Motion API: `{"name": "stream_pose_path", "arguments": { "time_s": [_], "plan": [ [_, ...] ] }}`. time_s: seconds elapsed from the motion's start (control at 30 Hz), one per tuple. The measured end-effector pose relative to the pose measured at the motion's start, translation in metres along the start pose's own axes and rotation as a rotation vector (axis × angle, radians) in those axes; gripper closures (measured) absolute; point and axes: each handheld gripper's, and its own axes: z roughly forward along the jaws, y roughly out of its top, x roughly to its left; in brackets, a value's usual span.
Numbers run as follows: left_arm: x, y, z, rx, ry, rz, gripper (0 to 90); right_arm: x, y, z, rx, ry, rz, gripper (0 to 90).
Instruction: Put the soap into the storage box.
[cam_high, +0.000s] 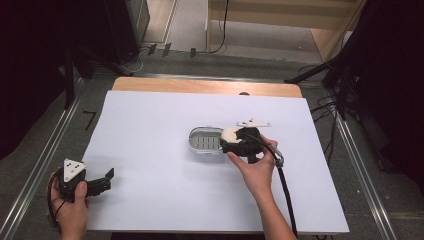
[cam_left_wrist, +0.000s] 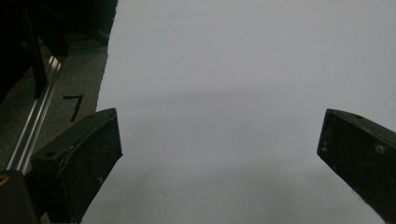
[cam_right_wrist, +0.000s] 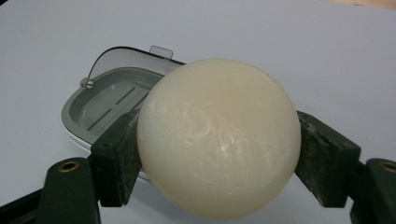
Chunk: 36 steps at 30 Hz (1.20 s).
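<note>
A round cream bar of soap (cam_right_wrist: 219, 137) is clamped between the two black jaws of my right gripper (cam_right_wrist: 219, 158), which is shut on it. In the high view the soap (cam_high: 230, 133) hangs just right of an open grey soap dish (cam_high: 205, 140) near the middle of the white table, with my right gripper (cam_high: 235, 137) held by a hand from the lower right. The dish (cam_right_wrist: 105, 105) lies behind the soap, its slotted tray bare and a clear lid tilted up at its back. My left gripper (cam_high: 106, 179) rests at the table's near left corner, open, with bare table between its jaws (cam_left_wrist: 219, 154).
The white table sheet (cam_high: 165, 195) ends at a wooden strip along the far side. Metal rails (cam_high: 50, 150) run along both sides on the grey floor, and black stands with cables crowd the far right. A black cable (cam_high: 286, 192) trails from the right gripper.
</note>
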Motion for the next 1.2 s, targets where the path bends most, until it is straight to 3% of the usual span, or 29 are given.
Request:
{"name": "stream_pose_path", "arguments": {
  "time_s": [0.8,1.2],
  "plan": [
    [0.001,0.000,0.000,0.001,-0.003,0.000,0.3,0.028,0.011,0.025,0.024,0.034,-0.030,24.7],
    [0.001,0.000,0.001,0.005,-0.003,-0.001,0.3,0.035,0.009,0.038,0.045,0.042,-0.023,24.7]
  ]
}}
